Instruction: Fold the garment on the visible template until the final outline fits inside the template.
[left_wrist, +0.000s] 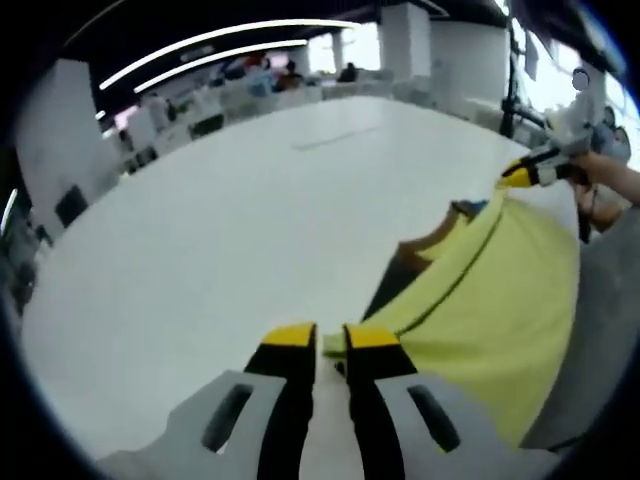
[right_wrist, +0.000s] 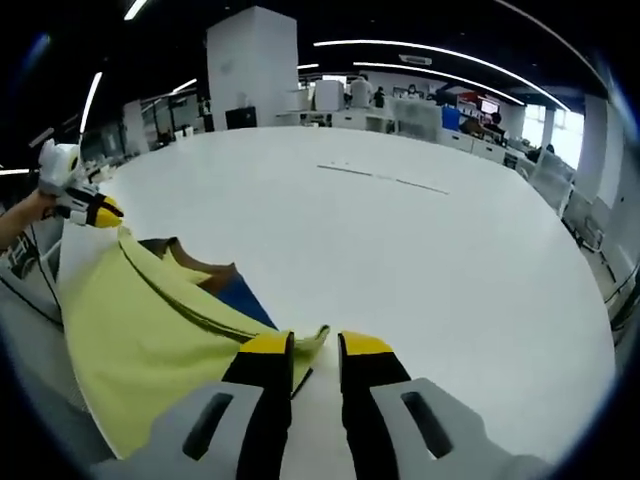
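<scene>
Two yellow-tipped, grey-bodied grippers, each pinching one corner of a soft yellow fabric garment (left_wrist: 480, 300) lifted over a wide white table (left_wrist: 220, 230).

In the left gripper view: left gripper (left_wrist: 330, 338) at the bottom, jaws nearly together, clamped on a small fold of the yellow cloth's edge just at the tips. From there, cloth stretched taut up and to the right to the right gripper (left_wrist: 515, 175), closed on the far corner, held by a person's hand (left_wrist: 600, 172). Brown and blue patches (left_wrist: 440, 235) showing beneath the raised yellow edge, resting on the table surface.

In the right gripper view: left gripper (right_wrist: 100, 212) at the far left, gripped on the garment's (right_wrist: 140, 340) upper corner, a hand (right_wrist: 25, 215) behind it. Yellow cloth hanging in folds down and rightward, brown and blue parts (right_wrist: 225, 285) beside it on the table (right_wrist: 420, 260). Right gripper (right_wrist: 315, 345) at the bottom, jaws narrowly apart, nipping the cloth's near corner.

Garment at the table's near edge, partly raised. Template outline impossible to make out.
</scene>
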